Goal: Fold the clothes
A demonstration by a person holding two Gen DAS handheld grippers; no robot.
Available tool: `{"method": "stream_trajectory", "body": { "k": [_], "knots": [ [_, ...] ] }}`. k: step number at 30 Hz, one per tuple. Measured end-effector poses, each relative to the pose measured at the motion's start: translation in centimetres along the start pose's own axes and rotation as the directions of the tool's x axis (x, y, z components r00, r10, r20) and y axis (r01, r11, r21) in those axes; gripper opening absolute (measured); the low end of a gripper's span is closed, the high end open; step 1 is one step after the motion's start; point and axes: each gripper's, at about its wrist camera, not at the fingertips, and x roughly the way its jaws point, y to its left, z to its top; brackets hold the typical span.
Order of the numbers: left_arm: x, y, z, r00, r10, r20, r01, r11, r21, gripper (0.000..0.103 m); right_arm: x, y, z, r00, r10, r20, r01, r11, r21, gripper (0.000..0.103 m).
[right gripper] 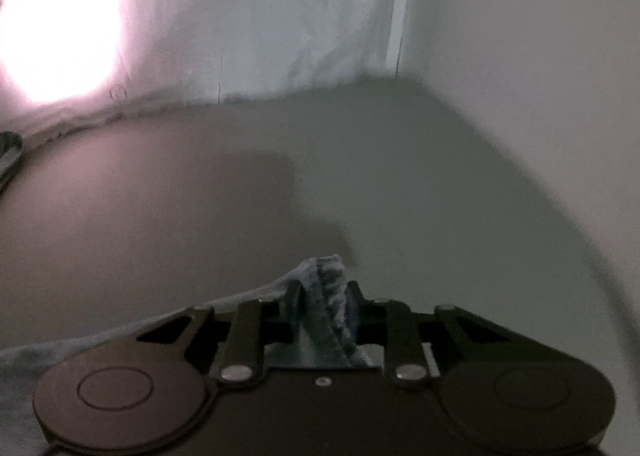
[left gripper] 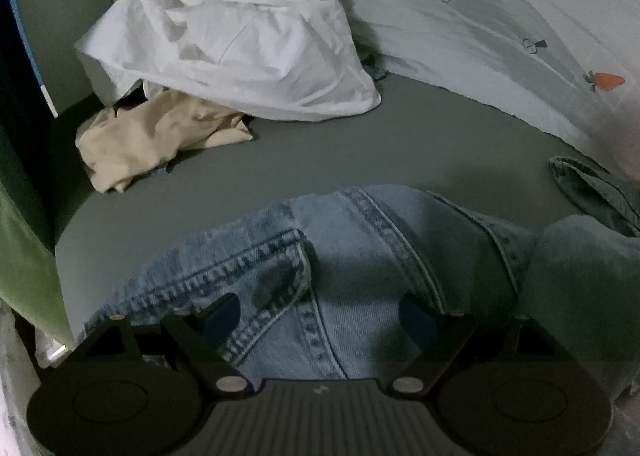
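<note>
Both wrist views look steeply down, close over the grey bed sheet (left gripper: pixel 360 144); each shows the carrot-print quilt (right gripper: pixel 280 16), apparently the shared backdrop.

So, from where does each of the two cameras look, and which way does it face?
Left wrist: sits on the left gripper, looking down over light blue denim jeans toward a crumpled white shirt; its open fingers show.
Right wrist: sits on the right gripper, facing bare grey sheet and white wall; its fingers pinch a denim edge.
Shared: the jeans, the grey sheet, the carrot-print bedding.
</note>
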Motion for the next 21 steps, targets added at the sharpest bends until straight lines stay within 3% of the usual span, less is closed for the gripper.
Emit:
{"method": "stream_trajectory", "body": {
  "k": [3, 6, 8, 9, 10, 13, 16, 21],
  "knots": [
    [-0.6, 0.2, 0.4, 1.000, 0.003, 0.031, -0.004, 1.000, 0.028, 0.087, -0.9, 1.1, 0.5, 0.997, -0.065, 0.051, 0.067, 0.997, -0.039, 0.023],
    [-1.1, 1.1, 1.1, 0.998, -0.029, 0.059, 0.029, 1.000, 0.007, 0.087, 1.8, 2.9, -1.3, 0.988, -0.154, -0.001, 0.152, 0.976, -0.153, 0.024],
    [-1.3, 1.8, 1.7, 0.995, -0.056, 0.077, 0.057, 0.998, -0.017, 0.087, 3.9, 4.7, -3.3, 0.971, -0.234, -0.042, 0.213, 0.935, -0.284, 0.017],
    [-1.5, 2.1, 1.9, 0.994, -0.060, 0.086, 0.062, 0.998, -0.022, 0.087, 4.1, 5.4, -3.9, 0.965, -0.260, -0.037, 0.235, 0.917, -0.324, 0.019],
    [-1.6, 2.5, 2.1, 0.994, -0.063, 0.094, 0.065, 0.998, -0.023, 0.087, 3.9, 5.8, -4.2, 0.962, -0.271, -0.031, 0.244, 0.906, -0.345, 0.031],
    [-1.7, 3.7, 2.7, 0.991, -0.077, 0.112, 0.081, 0.996, -0.030, 0.087, 2.1, 6.2, -4.3, 0.972, -0.234, -0.023, 0.216, 0.928, -0.304, 0.057],
    [-1.0, 5.0, 3.3, 0.989, -0.105, 0.106, 0.110, 0.993, -0.042, 0.087, 0.0, 6.4, -4.2, 0.983, -0.184, -0.014, 0.175, 0.955, -0.240, 0.068],
    [0.8, 6.7, 4.8, 0.985, -0.156, 0.076, 0.159, 0.986, -0.040, 0.087, -3.5, 8.6, -5.7, 0.995, -0.098, -0.015, 0.093, 0.977, -0.190, 0.077]
  ]
}}
